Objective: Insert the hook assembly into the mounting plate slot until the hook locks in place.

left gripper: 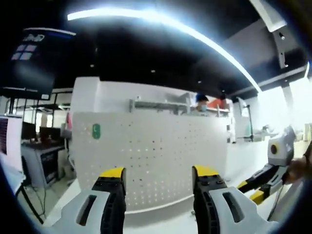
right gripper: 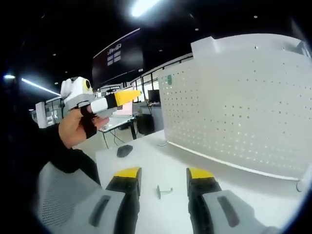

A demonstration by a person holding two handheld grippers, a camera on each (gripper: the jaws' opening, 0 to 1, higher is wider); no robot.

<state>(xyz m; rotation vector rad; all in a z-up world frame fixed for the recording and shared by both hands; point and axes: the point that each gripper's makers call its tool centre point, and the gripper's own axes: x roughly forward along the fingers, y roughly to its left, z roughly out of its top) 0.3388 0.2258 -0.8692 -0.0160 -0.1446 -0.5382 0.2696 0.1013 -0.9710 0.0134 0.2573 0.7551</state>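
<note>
The white perforated mounting plate (left gripper: 156,156) stands upright on the table straight ahead of my left gripper (left gripper: 158,176), which is open and holds nothing. A small green piece (left gripper: 96,130) sits on the plate's upper left. In the right gripper view the plate (right gripper: 239,107) fills the right side, with the green piece (right gripper: 169,79) near its top corner. A small thin hook (right gripper: 164,191) lies flat on the white table (right gripper: 146,161), in line with the gap of my open right gripper (right gripper: 164,174) and apart from its jaws. The left gripper (right gripper: 127,96) hangs raised at upper left.
My right gripper (left gripper: 249,191) enters the left gripper view from the right, held low. A person's hand (right gripper: 78,126) holds the left gripper. A dark rounded object (right gripper: 124,150) lies on the table's far left. Desks and monitors (left gripper: 41,141) stand behind.
</note>
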